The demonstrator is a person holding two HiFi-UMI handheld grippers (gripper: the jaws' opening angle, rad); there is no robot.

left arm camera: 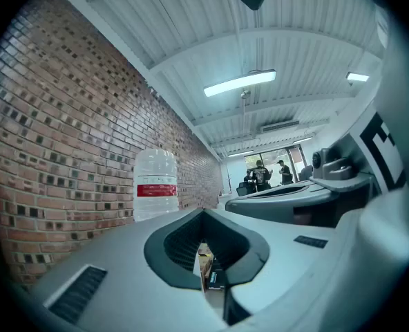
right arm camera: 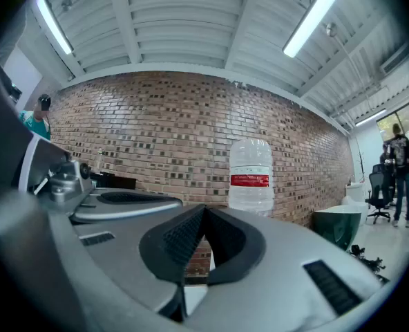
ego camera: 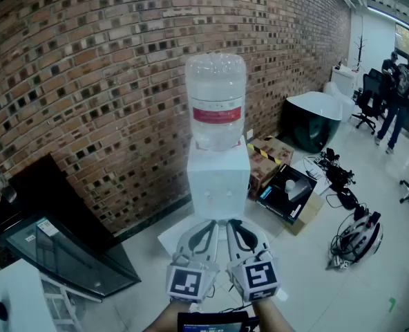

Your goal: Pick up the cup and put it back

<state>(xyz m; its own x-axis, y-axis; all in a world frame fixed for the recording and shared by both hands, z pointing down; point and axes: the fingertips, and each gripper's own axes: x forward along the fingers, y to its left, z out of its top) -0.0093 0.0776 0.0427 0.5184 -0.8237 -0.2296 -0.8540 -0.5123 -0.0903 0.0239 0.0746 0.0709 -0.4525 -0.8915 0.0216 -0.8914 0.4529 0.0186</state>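
The cup cannot be made out in any view. The white water dispenser (ego camera: 218,175) stands upright on the pale floor (ego camera: 370,289) at the middle of the head view, its back close to the brick wall (ego camera: 87,81). At its 12 o'clock a clear, ribbed bottle (ego camera: 216,95) sits neck-down on top, upright, with a red label band (ego camera: 217,113) around its middle.
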